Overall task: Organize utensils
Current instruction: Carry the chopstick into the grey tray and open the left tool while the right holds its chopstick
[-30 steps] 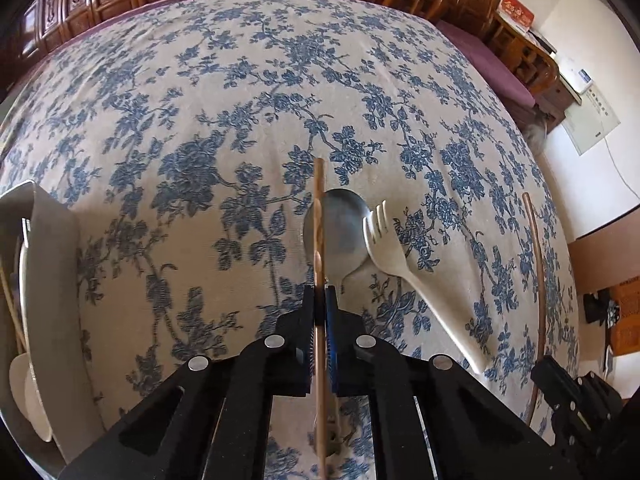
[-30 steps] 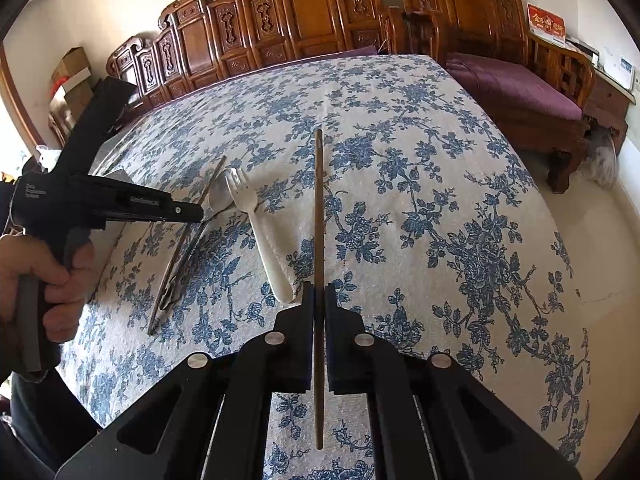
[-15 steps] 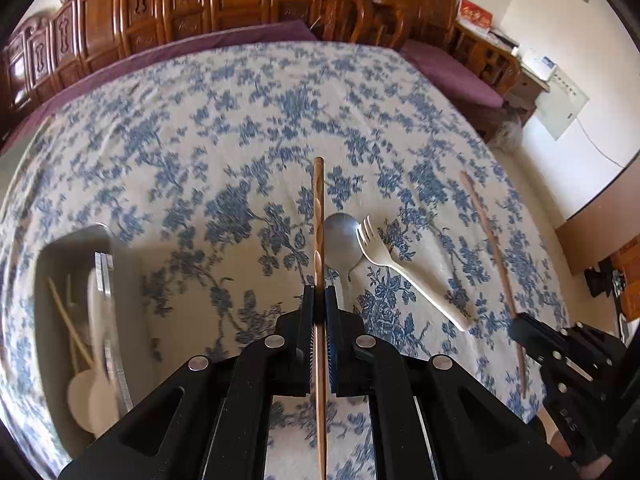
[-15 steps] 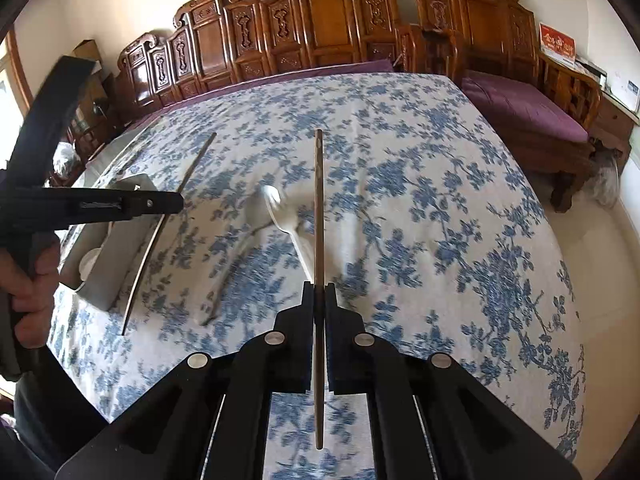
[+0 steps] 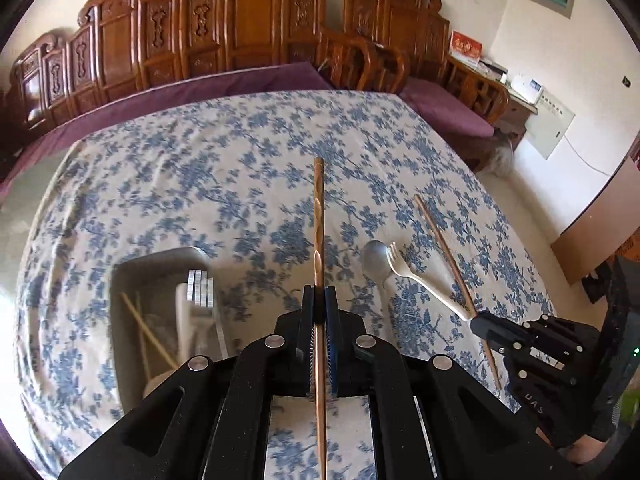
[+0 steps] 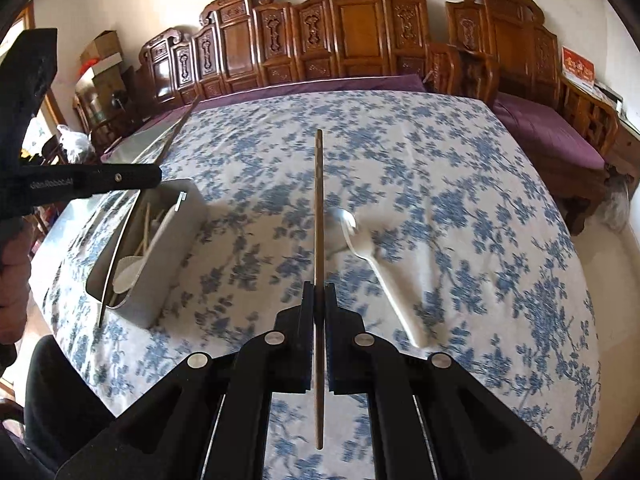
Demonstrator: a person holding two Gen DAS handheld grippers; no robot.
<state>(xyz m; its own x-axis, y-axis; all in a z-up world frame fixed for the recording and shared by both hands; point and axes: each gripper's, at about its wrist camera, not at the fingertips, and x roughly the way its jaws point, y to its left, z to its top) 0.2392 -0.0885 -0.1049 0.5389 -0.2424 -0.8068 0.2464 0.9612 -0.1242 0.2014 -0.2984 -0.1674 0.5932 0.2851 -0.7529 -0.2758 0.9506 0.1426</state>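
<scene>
My left gripper [image 5: 319, 294] is shut on a wooden chopstick [image 5: 319, 216] held above the table. My right gripper [image 6: 319, 290] is shut on a second chopstick [image 6: 319, 200]; it shows in the left wrist view [image 5: 448, 252] at the right. A grey utensil box [image 5: 120, 320] sits low left; in the right wrist view [image 6: 172, 248] it holds chopsticks and white utensils. A metal spoon [image 5: 376, 256] and a white plastic fork [image 5: 424, 284] lie on the cloth between the grippers.
The table has a blue floral cloth [image 6: 440, 184]. Carved wooden benches [image 6: 340, 40] with purple cushions stand behind it and at the right. My left gripper's body [image 6: 80, 184] reaches over the box in the right wrist view.
Both grippers have risen and pulled back with their chopsticks. The left one has swung left, so the box has come further into view. The spoon and fork have not moved.
</scene>
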